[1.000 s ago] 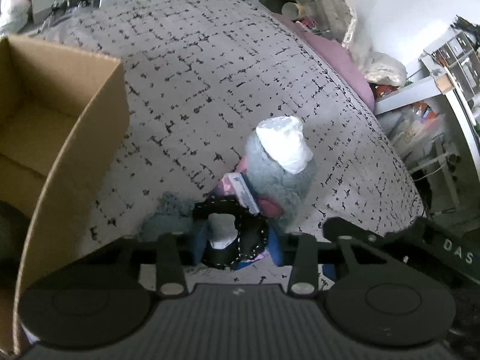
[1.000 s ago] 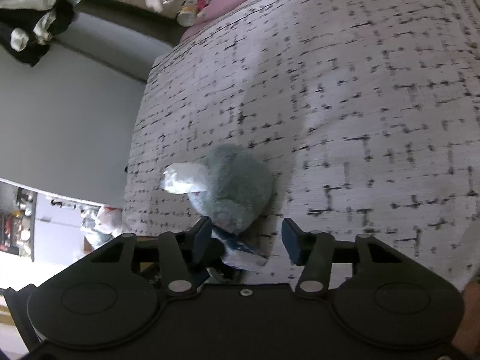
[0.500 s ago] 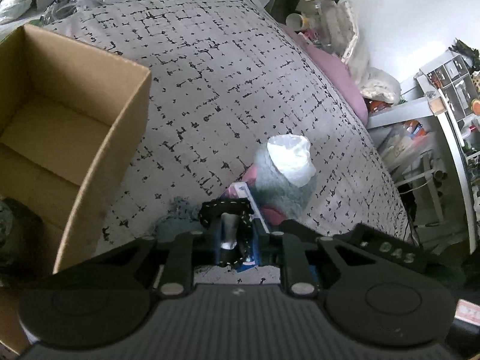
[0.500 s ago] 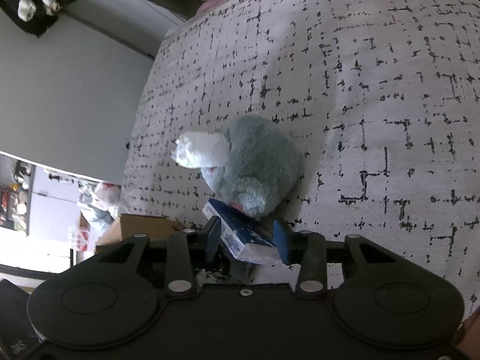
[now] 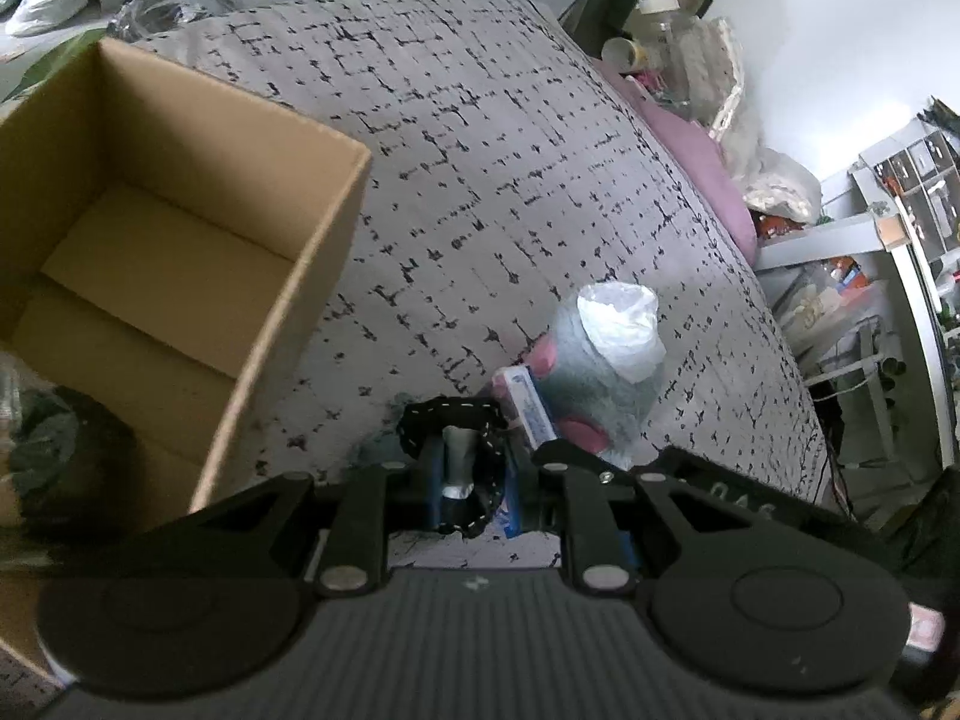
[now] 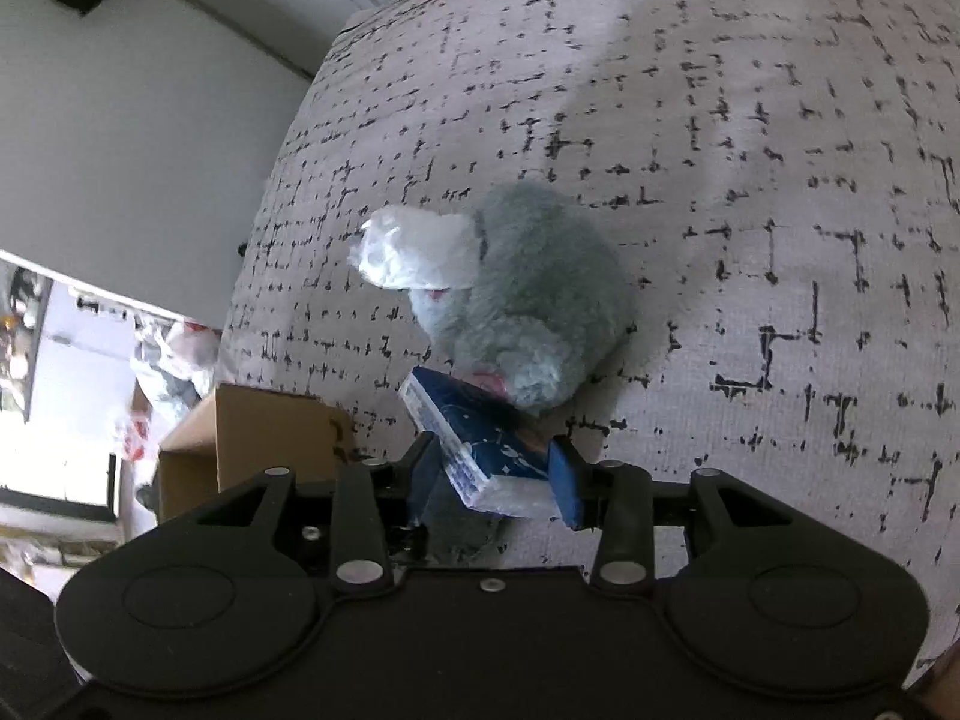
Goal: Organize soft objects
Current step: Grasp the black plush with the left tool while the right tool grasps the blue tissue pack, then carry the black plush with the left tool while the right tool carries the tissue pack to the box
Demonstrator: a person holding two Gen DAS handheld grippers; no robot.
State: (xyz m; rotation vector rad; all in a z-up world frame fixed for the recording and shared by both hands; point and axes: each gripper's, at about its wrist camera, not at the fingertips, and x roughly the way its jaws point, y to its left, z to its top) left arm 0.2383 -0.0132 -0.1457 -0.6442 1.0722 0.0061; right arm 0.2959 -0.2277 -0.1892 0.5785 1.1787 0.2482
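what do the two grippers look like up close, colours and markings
Both are black plastic with blue finger pads. The left gripper has a ribbed grey body, two round discs and silver screw heads. The right gripper has a smooth black body with matching discs and screws.

Little can be read. In the left wrist view, pale raised letters stand on the black body of the right gripper point(image 5: 714, 495), seen upside down and reversed; they look like "DAS", though the last characters are uncertain. The blue tissue packet point(image 6: 486, 444) carries white markings and a picture on its face, too small and blurred to read. The cardboard box point(image 5: 288, 312) shows no legible print.
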